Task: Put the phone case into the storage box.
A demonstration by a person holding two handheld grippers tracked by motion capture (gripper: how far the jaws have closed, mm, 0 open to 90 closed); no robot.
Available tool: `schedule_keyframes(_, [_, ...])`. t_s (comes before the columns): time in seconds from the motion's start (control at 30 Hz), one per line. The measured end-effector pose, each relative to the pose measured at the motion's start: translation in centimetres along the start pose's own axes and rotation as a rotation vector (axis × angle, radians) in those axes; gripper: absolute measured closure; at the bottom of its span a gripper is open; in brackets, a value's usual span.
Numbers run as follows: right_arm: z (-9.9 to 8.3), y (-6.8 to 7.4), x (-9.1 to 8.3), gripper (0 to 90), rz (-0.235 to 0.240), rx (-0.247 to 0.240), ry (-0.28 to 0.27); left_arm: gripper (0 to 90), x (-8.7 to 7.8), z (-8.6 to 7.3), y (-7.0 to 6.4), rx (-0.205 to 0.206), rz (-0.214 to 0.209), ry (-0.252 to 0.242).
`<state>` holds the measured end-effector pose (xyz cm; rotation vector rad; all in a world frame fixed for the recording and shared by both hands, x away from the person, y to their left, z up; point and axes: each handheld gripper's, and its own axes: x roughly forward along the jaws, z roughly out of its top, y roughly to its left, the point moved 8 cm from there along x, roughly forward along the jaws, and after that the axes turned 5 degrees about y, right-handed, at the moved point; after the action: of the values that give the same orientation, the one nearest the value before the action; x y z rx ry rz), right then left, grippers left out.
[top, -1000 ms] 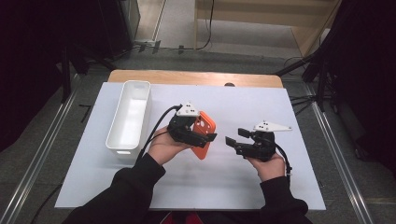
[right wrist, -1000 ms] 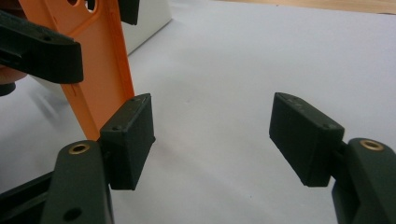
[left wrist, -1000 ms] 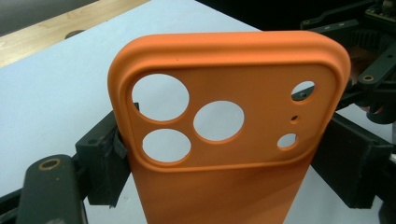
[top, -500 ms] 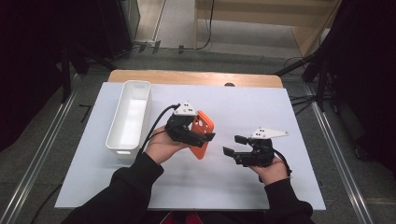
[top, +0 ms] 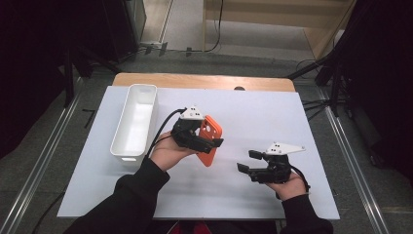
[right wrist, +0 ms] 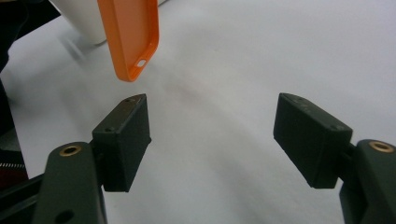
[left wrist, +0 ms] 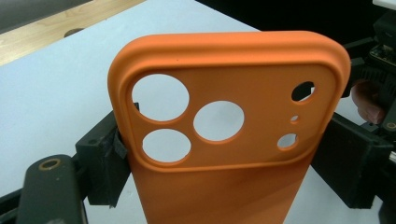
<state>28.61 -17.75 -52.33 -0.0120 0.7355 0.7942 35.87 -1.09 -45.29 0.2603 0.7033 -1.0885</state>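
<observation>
Looking down from the high view, the left tongs are clamping an orange phone case near the middle of the white table, the case rising clear of the surface and leaning toward two o'clock. A long white bin is standing at about nine o'clock from the case, well apart from it. The right tongs are hovering at four o'clock from the case, gaping wide with nothing between them and pointing toward nine o'clock.

Riding on the left tongs, the left gripper view is showing the phone case upright and close, its camera cut-outs facing the lens, with one black jaw pressing each long edge at three and nine o'clock. The person's other hand is showing at three o'clock, behind the case.

Riding on the right tongs, the right gripper view is showing both jaws spread far apart over bare table. The phone case's lower end is hanging at eleven o'clock, just above the left jaw and not touching it.
</observation>
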Motion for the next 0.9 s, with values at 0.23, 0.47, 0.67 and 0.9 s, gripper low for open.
schedule_keyframes(0.23, [-1.2, 0.1, -0.6, 26.0, 0.007, -0.009, 0.011, 15.5, -0.3, 0.1, -0.1, -0.003, -0.014, 0.003])
schedule_keyframes(0.47, [-2.1, -0.2, -1.4, 26.0, -0.02, 0.009, 0.02, 15.5, -0.7, 0.2, 0.0, 0.001, -0.021, 0.005])
schedule_keyframes(0.67, [-2.9, -0.5, -1.9, 26.0, -0.031, 0.004, 0.026, 15.5, -1.0, 0.3, 0.1, -0.01, -0.033, 0.001])
schedule_keyframes(0.9, [-3.2, -0.6, -1.8, 26.0, -0.023, 0.009, 0.033, 15.5, -1.9, 0.5, 0.5, -0.013, -0.024, 0.008])
